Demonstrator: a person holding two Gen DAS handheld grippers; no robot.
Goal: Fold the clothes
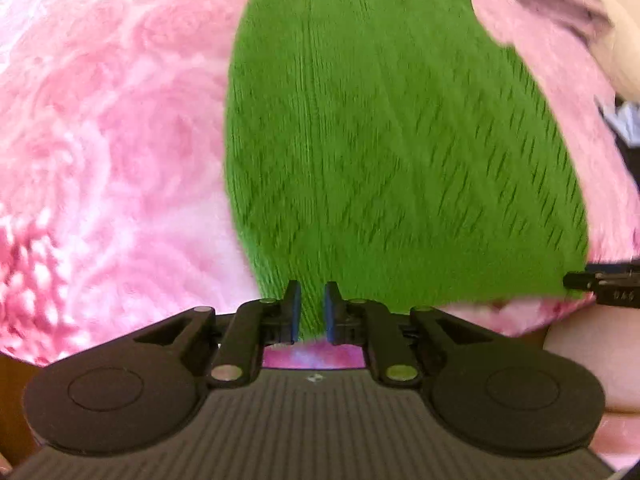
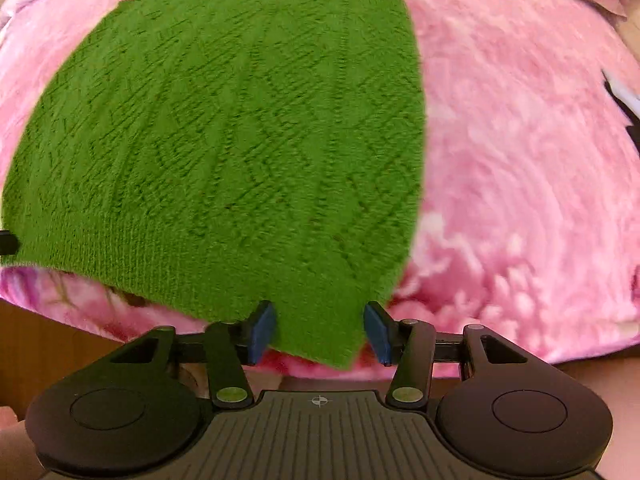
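Note:
A green knitted garment (image 1: 392, 152) lies flat on a pink plush blanket (image 1: 112, 128). In the left wrist view my left gripper (image 1: 312, 298) sits at the garment's near left corner, its blue-padded fingers drawn close with the green hem pinched between them. In the right wrist view the same garment (image 2: 224, 140) spreads ahead, its ribbed hem nearest. My right gripper (image 2: 320, 314) stands open at the near right corner, and the green corner lies in the wide gap between its fingers. Each gripper's tip shows at the edge of the other's view.
The pink blanket (image 2: 520, 160) covers the whole surface around the garment and drops off at its near edge. A brown wooden surface (image 2: 48, 340) shows below it. A mauve cloth (image 1: 560, 4) and pale objects lie at the far right.

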